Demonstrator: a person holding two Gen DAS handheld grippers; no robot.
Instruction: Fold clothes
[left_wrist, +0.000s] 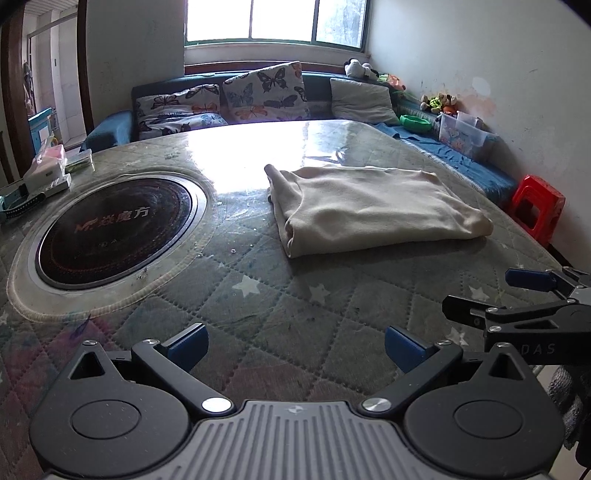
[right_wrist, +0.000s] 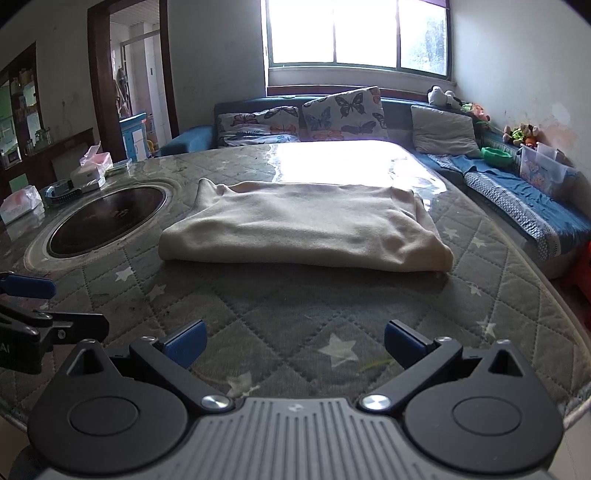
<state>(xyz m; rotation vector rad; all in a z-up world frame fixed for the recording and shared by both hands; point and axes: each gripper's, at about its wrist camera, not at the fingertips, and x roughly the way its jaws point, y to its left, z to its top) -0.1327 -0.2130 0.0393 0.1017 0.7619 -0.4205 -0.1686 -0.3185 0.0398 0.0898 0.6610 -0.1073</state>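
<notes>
A cream garment (left_wrist: 373, 208) lies folded in a flat rectangle on the quilted table cover (left_wrist: 258, 295); it also shows in the right wrist view (right_wrist: 306, 227). My left gripper (left_wrist: 295, 349) is open and empty, held over the table's near edge, well short of the garment. My right gripper (right_wrist: 295, 345) is open and empty, also short of the garment, facing its near fold. The right gripper shows at the right edge of the left wrist view (left_wrist: 517, 295), and the left gripper shows at the left edge of the right wrist view (right_wrist: 37, 306).
A round black induction cooker (left_wrist: 114, 232) is set into the table left of the garment. Tissue packs and small boxes (left_wrist: 48, 166) sit at the far left edge. A sofa with butterfly cushions (left_wrist: 258, 92) runs behind. A red stool (left_wrist: 537, 206) stands at the right.
</notes>
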